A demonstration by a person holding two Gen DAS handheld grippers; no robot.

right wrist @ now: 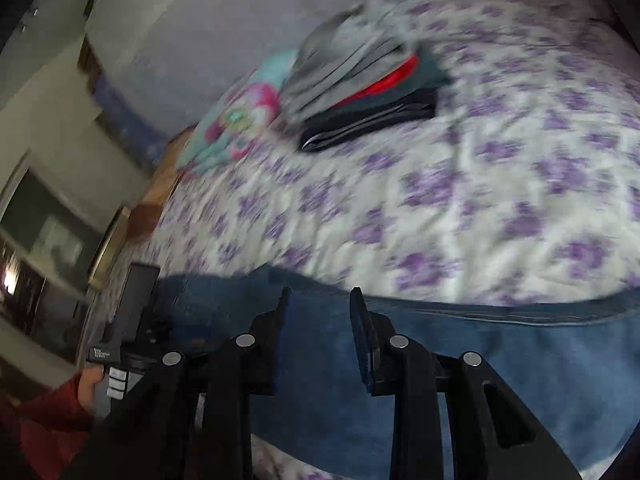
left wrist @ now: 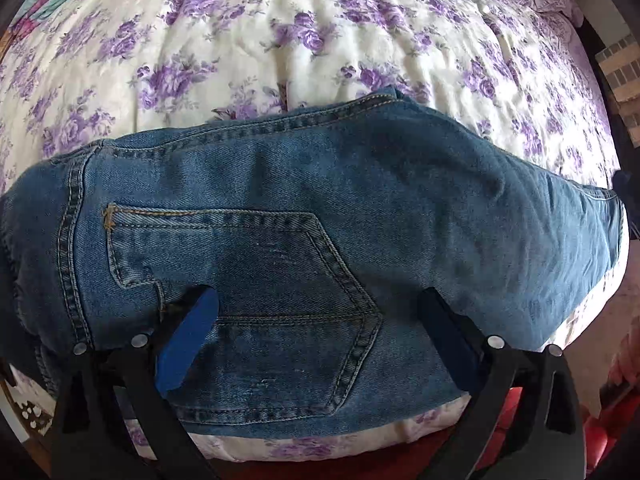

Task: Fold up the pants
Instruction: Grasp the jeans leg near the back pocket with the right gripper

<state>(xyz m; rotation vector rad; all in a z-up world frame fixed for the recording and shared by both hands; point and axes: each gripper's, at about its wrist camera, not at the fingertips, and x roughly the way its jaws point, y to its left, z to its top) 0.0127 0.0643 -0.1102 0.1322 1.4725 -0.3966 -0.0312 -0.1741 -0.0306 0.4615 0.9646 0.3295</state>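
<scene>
Folded blue jeans (left wrist: pixel 320 216) lie across the near edge of the floral bed cover (left wrist: pixel 280 40), back pocket (left wrist: pixel 256 276) facing up. My left gripper (left wrist: pixel 318 312) points down over that pocket, open wide, with one finger on each side of it and nothing clamped. In the blurred right wrist view the jeans (right wrist: pixel 500 364) stretch along the bed's near edge. My right gripper (right wrist: pixel 320 300) hovers over them with a narrow gap between its fingers; only denim shows behind the gap and nothing is held. A hand (right wrist: pixel 90 390) in a red sleeve holds the left gripper's handle (right wrist: pixel 134 312) at the left.
A stack of folded clothes (right wrist: pixel 360 88), grey, red and dark, sits at the far side of the bed. A teal and pink pillow (right wrist: pixel 236 120) lies beside it. The wooden bed frame (right wrist: pixel 160 192) and furniture stand at the left. Something red (left wrist: pixel 600 436) is below the bed edge.
</scene>
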